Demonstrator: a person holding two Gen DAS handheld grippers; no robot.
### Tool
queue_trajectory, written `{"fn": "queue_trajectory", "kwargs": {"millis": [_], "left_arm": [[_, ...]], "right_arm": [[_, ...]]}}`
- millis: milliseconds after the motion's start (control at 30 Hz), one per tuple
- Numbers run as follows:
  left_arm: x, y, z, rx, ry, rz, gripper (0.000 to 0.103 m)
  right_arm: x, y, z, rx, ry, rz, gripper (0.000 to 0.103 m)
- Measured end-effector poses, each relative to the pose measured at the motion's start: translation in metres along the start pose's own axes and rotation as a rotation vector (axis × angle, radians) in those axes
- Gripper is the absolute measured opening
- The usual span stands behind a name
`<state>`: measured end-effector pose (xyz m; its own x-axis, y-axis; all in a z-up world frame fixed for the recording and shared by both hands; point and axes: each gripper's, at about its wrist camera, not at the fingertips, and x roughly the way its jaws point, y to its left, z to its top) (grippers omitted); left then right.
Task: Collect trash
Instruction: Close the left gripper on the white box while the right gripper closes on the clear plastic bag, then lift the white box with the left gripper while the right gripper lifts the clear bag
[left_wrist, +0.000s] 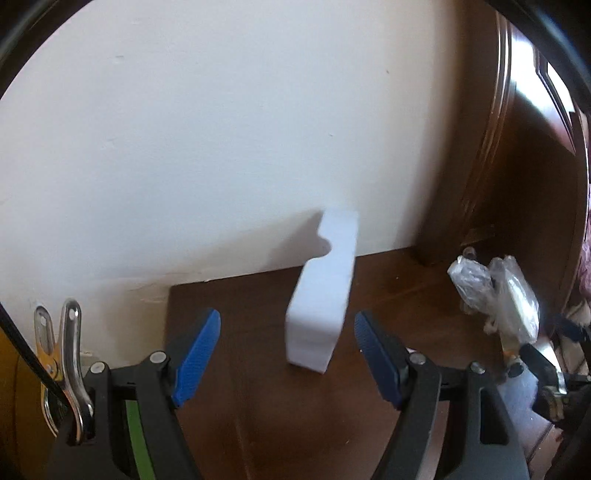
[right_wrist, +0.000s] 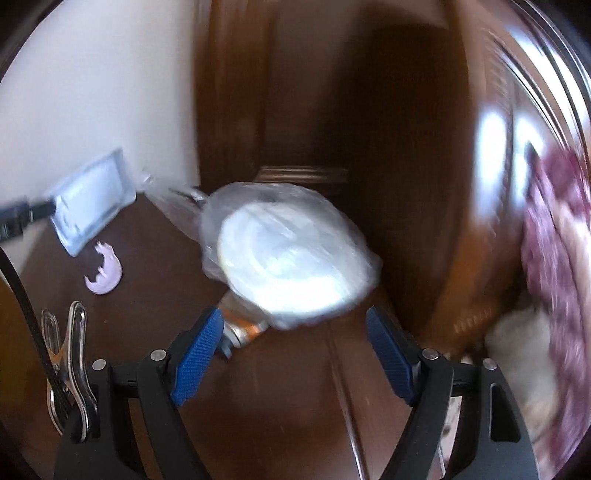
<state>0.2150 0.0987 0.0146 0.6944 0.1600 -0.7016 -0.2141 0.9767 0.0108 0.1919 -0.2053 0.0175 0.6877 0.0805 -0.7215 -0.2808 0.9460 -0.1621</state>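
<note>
A white foam block (left_wrist: 321, 295) leans against the wall on a dark wooden tabletop (left_wrist: 258, 424). My left gripper (left_wrist: 288, 315) is open just in front of the block, and its blue pads do not touch it. A round white object wrapped in clear plastic (right_wrist: 291, 258), with an orange and metal base (right_wrist: 240, 328), lies ahead of my right gripper (right_wrist: 294, 311), which is open and holds nothing. A small torn pink scrap (right_wrist: 103, 273) lies on the table near the foam block (right_wrist: 92, 199). The plastic-wrapped object (left_wrist: 495, 291) also shows at the right of the left wrist view.
A white wall (left_wrist: 221, 129) backs the table. Tall dark wooden furniture (right_wrist: 332, 110) stands to the right. Purple patterned fabric (right_wrist: 554, 240) and something pale lie at the far right. The right wrist view is motion-blurred. A metal clip (left_wrist: 70, 369) hangs beside each gripper.
</note>
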Motion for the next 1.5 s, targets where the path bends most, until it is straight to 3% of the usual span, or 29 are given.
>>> {"fn": "queue_trajectory", "kwargs": {"millis": [133, 200, 233, 300, 333, 367, 467, 667, 933, 1267, 1500], "left_arm": [[0.015, -0.007, -0.004, 0.044, 0.02, -0.005, 0.079], [0.021, -0.007, -0.006, 0.045, 0.029, -0.031, 0.064], [0.024, -0.004, -0.007, 0.031, 0.041, -0.053, 0.038], [0.026, 0.002, -0.006, -0.008, 0.072, -0.092, 0.033], [0.025, 0.006, -0.006, -0.026, 0.076, -0.121, 0.033], [0.023, 0.008, -0.006, -0.032, 0.072, -0.134, 0.032], [0.009, 0.009, -0.009, -0.018, 0.02, -0.161, 0.032], [-0.02, 0.009, -0.02, -0.003, -0.074, -0.174, 0.032], [-0.042, 0.009, -0.037, 0.014, -0.122, -0.175, 0.033], [-0.063, 0.001, -0.042, -0.016, -0.236, -0.175, 0.033], [-0.086, -0.008, -0.059, -0.007, -0.309, -0.202, 0.033]], "right_arm": [[0.02, 0.015, 0.012, -0.094, -0.004, -0.134, 0.081], [0.027, 0.016, 0.018, -0.117, -0.003, -0.141, 0.081], [0.03, 0.015, 0.021, -0.116, -0.012, -0.144, 0.078], [0.033, 0.011, 0.025, -0.098, -0.026, -0.118, 0.06], [0.034, 0.009, 0.027, -0.086, -0.033, -0.088, 0.04], [0.035, 0.008, 0.028, -0.082, -0.042, -0.079, 0.03], [0.031, 0.007, 0.031, -0.073, -0.081, -0.078, 0.019], [0.008, 0.003, 0.034, -0.066, -0.169, 0.002, 0.011], [-0.031, -0.016, 0.031, -0.007, -0.258, 0.14, 0.008], [-0.025, -0.021, 0.038, 0.056, -0.284, 0.208, 0.006], [-0.06, -0.028, 0.026, 0.151, -0.337, 0.265, 0.006]]}}
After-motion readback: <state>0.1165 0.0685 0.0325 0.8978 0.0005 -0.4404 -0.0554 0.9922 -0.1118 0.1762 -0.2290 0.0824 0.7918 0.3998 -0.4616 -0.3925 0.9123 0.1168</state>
